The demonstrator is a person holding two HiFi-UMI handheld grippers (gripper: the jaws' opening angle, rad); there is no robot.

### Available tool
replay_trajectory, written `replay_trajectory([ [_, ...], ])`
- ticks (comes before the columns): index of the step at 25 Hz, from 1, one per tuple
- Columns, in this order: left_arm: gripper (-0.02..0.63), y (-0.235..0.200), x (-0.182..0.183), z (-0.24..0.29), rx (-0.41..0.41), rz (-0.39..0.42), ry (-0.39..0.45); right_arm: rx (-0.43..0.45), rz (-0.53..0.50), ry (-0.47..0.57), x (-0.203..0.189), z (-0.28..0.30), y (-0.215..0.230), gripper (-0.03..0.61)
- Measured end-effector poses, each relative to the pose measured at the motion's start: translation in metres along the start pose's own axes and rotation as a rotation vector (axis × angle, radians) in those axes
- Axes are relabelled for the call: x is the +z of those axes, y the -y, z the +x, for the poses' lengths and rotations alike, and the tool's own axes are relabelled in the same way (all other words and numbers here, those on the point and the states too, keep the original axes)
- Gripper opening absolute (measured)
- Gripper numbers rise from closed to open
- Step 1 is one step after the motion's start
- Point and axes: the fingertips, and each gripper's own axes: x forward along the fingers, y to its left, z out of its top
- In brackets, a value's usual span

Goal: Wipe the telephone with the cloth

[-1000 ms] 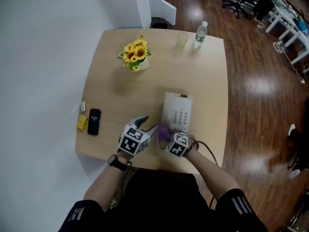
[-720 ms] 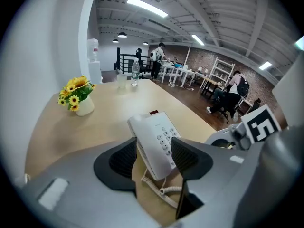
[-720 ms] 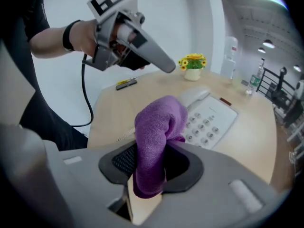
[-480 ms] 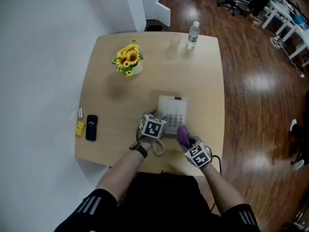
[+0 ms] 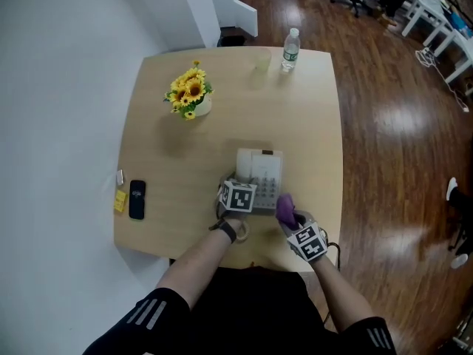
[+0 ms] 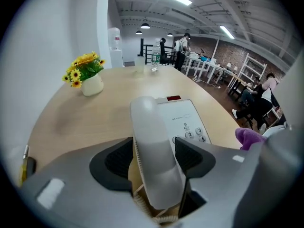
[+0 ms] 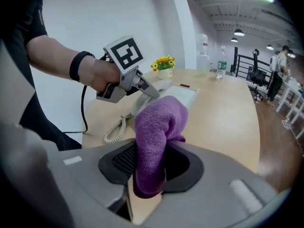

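The white desk telephone lies near the table's front edge, its handset resting on the left side of its base. My left gripper points down over it. Its jaws have just been opening, and the handset now sits between the pads without a clear press. Just right of the telephone's near corner, my right gripper is shut on a purple cloth. The cloth stands bunched up out of the jaws. The left gripper and the coiled cord show in the right gripper view.
A vase of yellow flowers stands at the back left. A water bottle and a clear cup are at the far edge. A black mobile phone and a small yellow item lie at the left edge.
My left gripper has come down and to the right from the table's front onto the handset. The right gripper has carried the cloth to the right, off the telephone's front.
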Motion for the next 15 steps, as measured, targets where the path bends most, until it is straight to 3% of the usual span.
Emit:
replay_trajectory([
  [8, 0.245, 0.0014, -0.0017, 0.0054, 0.032, -0.01, 0.017, 0.019, 0.009, -0.009, -0.0046, 0.0032, 0.0038, 0.14],
  [15, 0.232, -0.0015, -0.0013, 0.0084, 0.012, -0.087, 0.033, 0.018, 0.018, -0.015, -0.0058, 0.0024, 0.0076, 0.14],
])
